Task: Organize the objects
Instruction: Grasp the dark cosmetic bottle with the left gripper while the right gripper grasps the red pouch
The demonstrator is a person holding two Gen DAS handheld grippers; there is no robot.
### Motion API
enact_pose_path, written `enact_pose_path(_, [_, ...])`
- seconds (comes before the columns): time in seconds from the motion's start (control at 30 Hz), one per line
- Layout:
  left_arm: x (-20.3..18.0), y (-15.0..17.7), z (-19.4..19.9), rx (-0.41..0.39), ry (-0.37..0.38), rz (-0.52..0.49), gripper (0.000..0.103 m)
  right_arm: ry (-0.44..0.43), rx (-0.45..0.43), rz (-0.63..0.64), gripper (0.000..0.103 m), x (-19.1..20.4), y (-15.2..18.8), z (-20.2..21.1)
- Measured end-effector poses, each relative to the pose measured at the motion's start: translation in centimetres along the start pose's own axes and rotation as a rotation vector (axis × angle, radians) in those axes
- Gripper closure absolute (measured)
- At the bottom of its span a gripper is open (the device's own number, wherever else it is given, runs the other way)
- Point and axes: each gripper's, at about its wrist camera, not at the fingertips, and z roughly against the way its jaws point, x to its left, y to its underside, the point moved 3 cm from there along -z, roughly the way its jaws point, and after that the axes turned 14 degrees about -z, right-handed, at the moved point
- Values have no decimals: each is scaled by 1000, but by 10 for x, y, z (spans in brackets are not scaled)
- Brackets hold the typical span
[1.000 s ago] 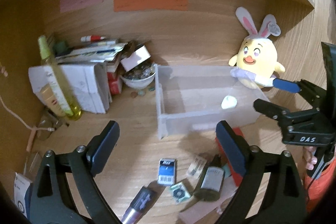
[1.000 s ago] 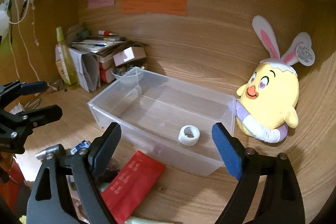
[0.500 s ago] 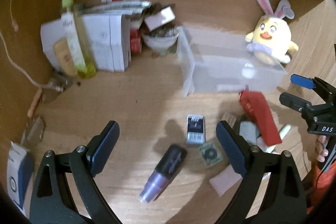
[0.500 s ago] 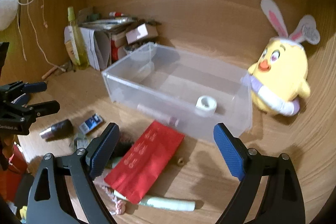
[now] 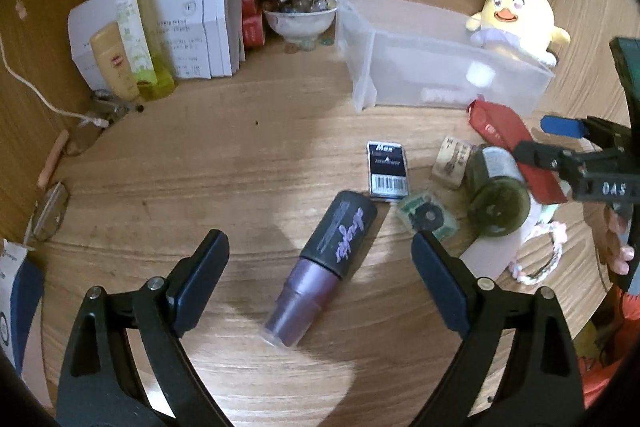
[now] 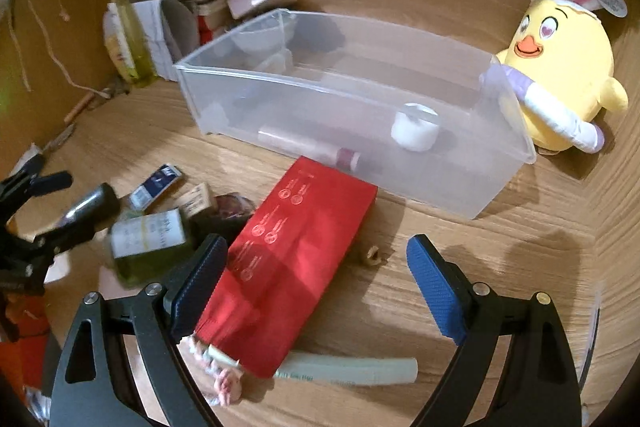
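Left wrist view: left gripper (image 5: 320,267) fingers wide apart, empty, straddling dark-capped purple cosmetic tube (image 5: 320,263) lying on wooden tabletop (image 5: 200,163). Right gripper (image 6: 316,275) equally wide, empty, over flat red packet (image 6: 292,259). Risk: round tube rolls from closing fingers.

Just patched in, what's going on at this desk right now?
A person is tidying desk clutter into a clear plastic bin, holding one tool in each hand. Both tools are open and empty. The left tool hangs over a purple-and-black tube lying on the wood. The right tool hangs over a flat red box just in front of the bin. The bin so far holds a white tape roll and a slim pinkish tube. Nothing is gripped yet.
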Motion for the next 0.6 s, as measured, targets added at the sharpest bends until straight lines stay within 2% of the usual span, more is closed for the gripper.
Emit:
enact_pose_path(0.07, [1,1,-3,4,6,0,20,12,9,-11,13,-1,-4,-8])
enact_pose_path(0.23, [1,0,-9,5,25,4,31,29,30,-46,13,-4,-13,-21])
enact_pose_path(0.4, [-3,-2,-11,1,21,-9,53,27,59,-60,13,-2,-20,-34])
enact_pose_path(0.47, [-5,-2,-11,-6,20,-16,66,36,64,-64,14,-2,-21,-39])
enact_pose_path(0.57, [-5,-2,-11,-13,20,-15,76,37,68,-73,15,-3,-23,-44])
enact_pose_path(0.6, [-4,-3,-11,-14,19,-12,78,39,63,-75,19,-4,-24,-45])
